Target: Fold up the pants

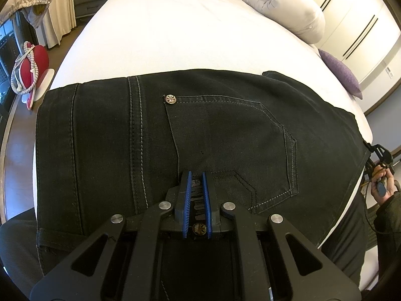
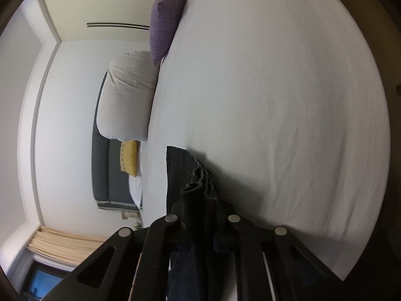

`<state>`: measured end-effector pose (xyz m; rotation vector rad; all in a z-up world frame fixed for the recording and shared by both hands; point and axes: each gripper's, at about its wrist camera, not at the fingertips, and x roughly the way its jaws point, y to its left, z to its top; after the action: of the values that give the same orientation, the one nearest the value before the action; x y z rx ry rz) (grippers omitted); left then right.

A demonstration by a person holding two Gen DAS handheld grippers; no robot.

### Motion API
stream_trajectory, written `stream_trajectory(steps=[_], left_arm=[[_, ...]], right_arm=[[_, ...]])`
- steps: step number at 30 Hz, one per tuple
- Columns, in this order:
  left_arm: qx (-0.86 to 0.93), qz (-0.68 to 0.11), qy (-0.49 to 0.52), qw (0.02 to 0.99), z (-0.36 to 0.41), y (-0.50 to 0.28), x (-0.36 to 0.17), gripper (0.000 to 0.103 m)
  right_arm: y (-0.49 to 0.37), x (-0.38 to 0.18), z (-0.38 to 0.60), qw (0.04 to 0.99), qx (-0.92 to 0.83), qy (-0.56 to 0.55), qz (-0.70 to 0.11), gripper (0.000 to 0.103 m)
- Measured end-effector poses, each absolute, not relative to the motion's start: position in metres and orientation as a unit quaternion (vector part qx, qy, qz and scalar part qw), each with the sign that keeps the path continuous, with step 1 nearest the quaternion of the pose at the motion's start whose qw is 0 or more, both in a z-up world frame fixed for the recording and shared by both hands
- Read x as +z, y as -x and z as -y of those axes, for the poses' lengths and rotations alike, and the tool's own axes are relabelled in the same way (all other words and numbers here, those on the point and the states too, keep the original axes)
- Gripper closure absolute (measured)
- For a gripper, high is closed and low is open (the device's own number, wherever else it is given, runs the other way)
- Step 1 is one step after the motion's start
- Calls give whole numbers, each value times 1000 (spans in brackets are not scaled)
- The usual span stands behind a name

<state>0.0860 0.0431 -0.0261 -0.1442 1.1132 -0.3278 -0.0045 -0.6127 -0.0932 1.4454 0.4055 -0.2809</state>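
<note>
Black denim: one pants [image 1: 200, 130] | your left gripper [image 1: 197, 175] clamps its waistband | your right gripper [image 2: 200, 200] pinches bunched hems between its jaws | three pillows beyond.

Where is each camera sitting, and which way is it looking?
Left wrist: sits on the left gripper, looking down its shut jaws at the black denim pants on the white bed; a hand shows far right.
Right wrist: sits on the right gripper, rolled sideways, looking across the bed; its jaws pinch the pants' bunched edge.
Shared: pants, bed, purple cushion, grey rolled duvet, yellow pillow.
</note>
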Motion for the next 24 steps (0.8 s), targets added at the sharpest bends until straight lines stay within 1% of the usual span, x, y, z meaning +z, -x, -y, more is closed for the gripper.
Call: stream_trajectory(steps=[4, 6, 9, 10, 11, 13, 14, 16, 17, 20, 21, 22, 23, 24], left_arm=[[-155, -525, 71, 834, -44, -86, -27, 94], [-155, -525, 72, 834, -44, -86, -27, 94], [-153, -525, 75, 834, -45, -85, -27, 94], [-152, -526, 77, 833, -46, -86, -26, 94], [-152, -526, 79, 833, -46, -86, -26, 94], [-148, -526, 88, 833, -47, -86, -24, 94], [-145, -526, 91, 833, -48, -86, -21, 94], [-142, -527, 98, 832, -46, -85, -12, 94], [-146, -526, 102, 832, -44, -84, -8, 94], [-174, -505, 125, 836, -37, -79, 14, 93], [-188, -500, 139, 834, -32, -80, 19, 89], [-202, -500, 154, 828, -27, -83, 22, 72], [-210, -502, 164, 823, -23, -85, 23, 31], [-223, -499, 179, 818, -16, -88, 24, 12]], right_arm=[[-9, -57, 597, 769, -133, -591, -204, 93], [-28, -21, 569, 818, -110, -514, -235, 93], [-62, 28, 495, 886, -63, -345, -302, 93], [-70, 36, 470, 898, -48, -297, -321, 93], [-80, 41, 433, 908, -25, -225, -351, 93], [-99, 31, 359, 904, -3, -52, -424, 93], [-110, 7, 319, 875, 8, 43, -482, 93], [-120, -23, 289, 840, 12, 100, -533, 92], [-124, -32, 281, 834, -9, 121, -538, 92], [-130, -28, 283, 835, -26, 103, -540, 92], [-130, -27, 285, 837, -24, 99, -538, 92], [-130, -27, 285, 838, -22, 101, -536, 92], [-128, -26, 285, 841, -23, 106, -530, 92], [-126, -23, 286, 844, -25, 108, -524, 92]])
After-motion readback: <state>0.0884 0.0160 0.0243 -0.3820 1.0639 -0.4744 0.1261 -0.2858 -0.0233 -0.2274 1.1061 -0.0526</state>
